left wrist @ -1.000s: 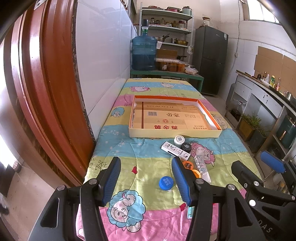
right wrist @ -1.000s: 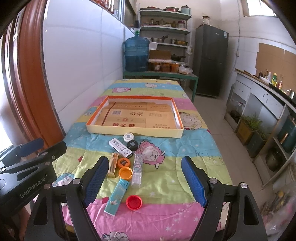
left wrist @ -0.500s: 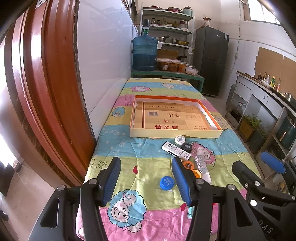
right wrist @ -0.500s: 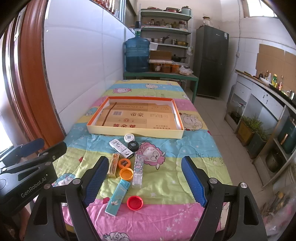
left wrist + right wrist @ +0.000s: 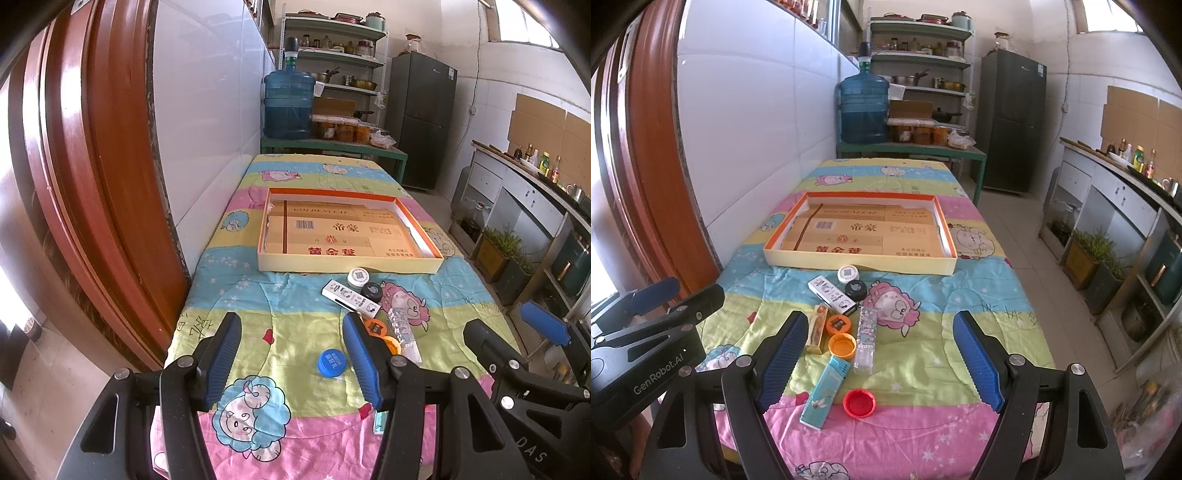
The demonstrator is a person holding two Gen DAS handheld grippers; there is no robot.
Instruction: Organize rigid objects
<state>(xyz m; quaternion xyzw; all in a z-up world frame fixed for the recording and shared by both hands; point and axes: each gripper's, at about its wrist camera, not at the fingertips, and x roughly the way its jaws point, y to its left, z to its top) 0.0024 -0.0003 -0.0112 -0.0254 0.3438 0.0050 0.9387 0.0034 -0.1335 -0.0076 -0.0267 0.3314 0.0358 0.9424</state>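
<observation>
A shallow cardboard tray (image 5: 860, 264) with an orange rim lies mid-table; it also shows in the left wrist view (image 5: 351, 264). In front of it lie small items: a white round tin (image 5: 847, 274), a black lid (image 5: 856, 288), a white flat box (image 5: 832, 295), a gold box (image 5: 817, 328), orange caps (image 5: 842, 345), a clear tube (image 5: 866, 339), a blue-green lighter (image 5: 824, 392) and a red cap (image 5: 859, 403). A blue cap (image 5: 331, 362) lies near the left gripper. My left gripper (image 5: 291, 363) and right gripper (image 5: 879, 363) are open and empty above the near table end.
The table has a cartoon-print cloth (image 5: 923, 350). A tiled wall (image 5: 746, 147) and a wooden door frame (image 5: 92, 184) stand on the left. A water jug (image 5: 863, 110) and shelves stand at the far end. A counter (image 5: 1126, 192) runs along the right.
Both grippers have drifted slightly; the view has shifted a little. Nothing on the table has moved and both stay open.
</observation>
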